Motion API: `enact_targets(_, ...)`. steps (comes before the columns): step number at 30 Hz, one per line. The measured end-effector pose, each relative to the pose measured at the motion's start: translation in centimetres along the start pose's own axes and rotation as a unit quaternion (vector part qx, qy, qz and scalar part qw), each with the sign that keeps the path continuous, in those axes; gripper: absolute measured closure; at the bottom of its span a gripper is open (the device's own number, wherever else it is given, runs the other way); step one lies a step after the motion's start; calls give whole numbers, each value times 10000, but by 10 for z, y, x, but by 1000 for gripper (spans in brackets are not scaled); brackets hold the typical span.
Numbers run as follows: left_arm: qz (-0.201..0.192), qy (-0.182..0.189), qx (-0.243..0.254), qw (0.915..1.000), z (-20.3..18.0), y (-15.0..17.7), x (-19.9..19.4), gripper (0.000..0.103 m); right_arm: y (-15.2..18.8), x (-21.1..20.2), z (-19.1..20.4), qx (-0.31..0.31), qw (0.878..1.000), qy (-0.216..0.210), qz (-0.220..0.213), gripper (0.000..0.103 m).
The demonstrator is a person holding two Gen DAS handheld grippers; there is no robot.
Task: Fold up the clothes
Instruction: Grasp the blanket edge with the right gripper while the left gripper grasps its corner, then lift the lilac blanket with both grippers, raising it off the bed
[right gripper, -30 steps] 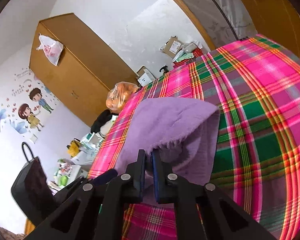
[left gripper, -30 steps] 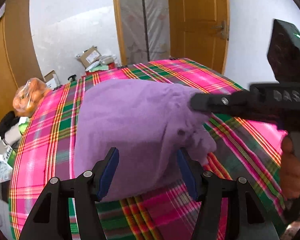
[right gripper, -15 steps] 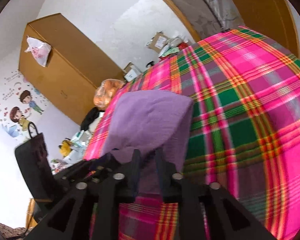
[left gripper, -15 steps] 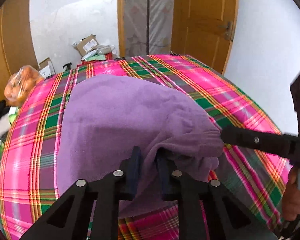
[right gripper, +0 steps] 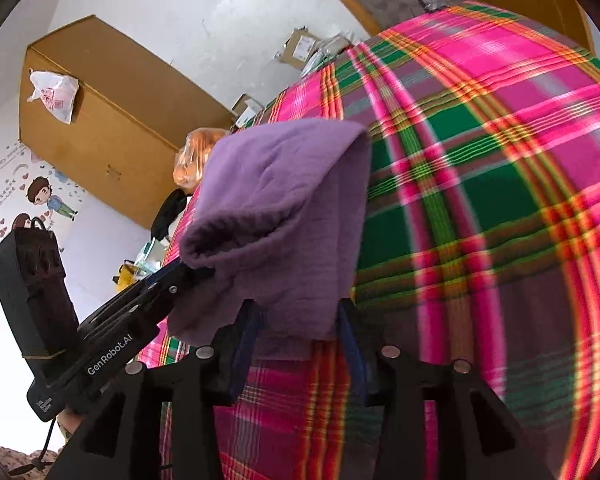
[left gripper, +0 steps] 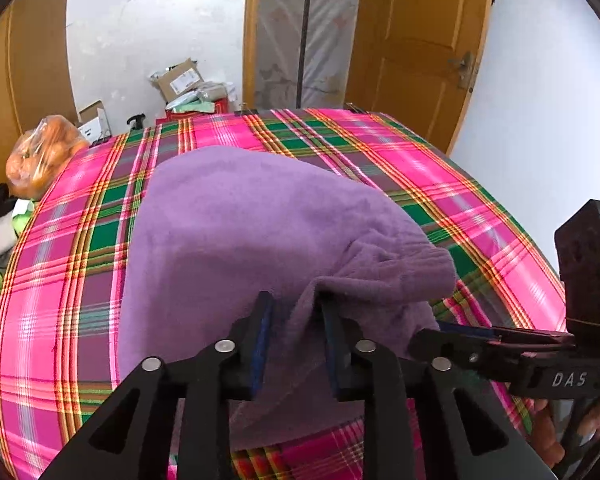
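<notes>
Fuzzy matt purple fleece garment point(left gripper: 236, 240) on smooth woven plaid cloth point(left gripper: 420, 168); matt black plastic tongs point(left gripper: 296, 332).

Garment point(left gripper: 236, 232) lies on the cloth-covered surface point(left gripper: 440, 176). Bagged fruit point(left gripper: 40, 156) sits at its far left corner; boxes point(left gripper: 178, 80) behind.

Right claw point(right gripper: 296, 334) parted around purple garment point(right gripper: 284, 208).
</notes>
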State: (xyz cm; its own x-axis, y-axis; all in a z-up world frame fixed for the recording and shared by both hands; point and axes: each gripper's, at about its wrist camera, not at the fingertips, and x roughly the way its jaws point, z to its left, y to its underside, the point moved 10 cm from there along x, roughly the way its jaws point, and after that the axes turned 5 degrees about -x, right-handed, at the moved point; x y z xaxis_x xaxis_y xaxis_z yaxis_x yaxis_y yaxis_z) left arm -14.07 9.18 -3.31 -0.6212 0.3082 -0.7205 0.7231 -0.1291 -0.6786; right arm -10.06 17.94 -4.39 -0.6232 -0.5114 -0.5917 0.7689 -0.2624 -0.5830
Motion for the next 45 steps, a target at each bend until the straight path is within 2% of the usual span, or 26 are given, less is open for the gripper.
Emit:
enact_targets(1,33,-50,90,9999,-2,0,3,76,-1,0,2,-35,10000,0,-24,67)
enact_targets(2,37,-104,177,9998,-3,1,4,76,-2,0,4,-71,10000,-1,-48,77)
enact_targets(6,-8,-191,402,9990,-5,-1,2,78,-7,1,13,-213,9997,-2,-144,79)
enact_targets(7,-14,-96,324,9994,-4,-2,1,86,-8,1,15,-248,9996,-3,-168,80)
enact_targets(8,-13,-1,234,9997,-3,-3,-1,95,-9,1,18,-283,9994,-3,-192,89)
enact_targets(9,9,79,95,9999,0,-4,-3,95,-11,0,21,-326,9992,-2,-228,99)
enact_targets(11,-44,102,-198,9997,10,-9,-9,98,-19,-3,28,-428,9985,2,-327,98)
enact_targets(18,-672,-295,-928,9930,65,-34,-45,101,-46,-10,57,-777,9950,-47,-626,98)
enact_targets(23,-730,-81,-1123,9910,83,-32,-59,101,-60,2,88,-1056,9919,-243,-667,98)
enact_targets(25,-656,142,-1157,9910,81,-26,-59,99,-63,8,98,-1137,9909,-314,-653,98)
enact_targets(29,-477,869,-1297,9866,71,-15,-59,81,-70,21,119,-1298,9885,-455,-626,98)
enact_targets(32,-550,1266,-1323,9816,58,-13,-67,68,-75,30,134,-1418,9864,-562,-605,98)
enact_targets(34,-578,1266,-1157,9835,52,-11,-69,58,-77,35,140,-1416,9862,-657,-550,98)
enact_targets(40,-132,852,-1153,9896,54,1,-41,58,-73,40,157,-1572,9828,-856,-460,98)
enact_targets(45,57,892,-1730,9809,68,3,-28,58,-66,41,169,-1696,9796,-1015,-356,98)
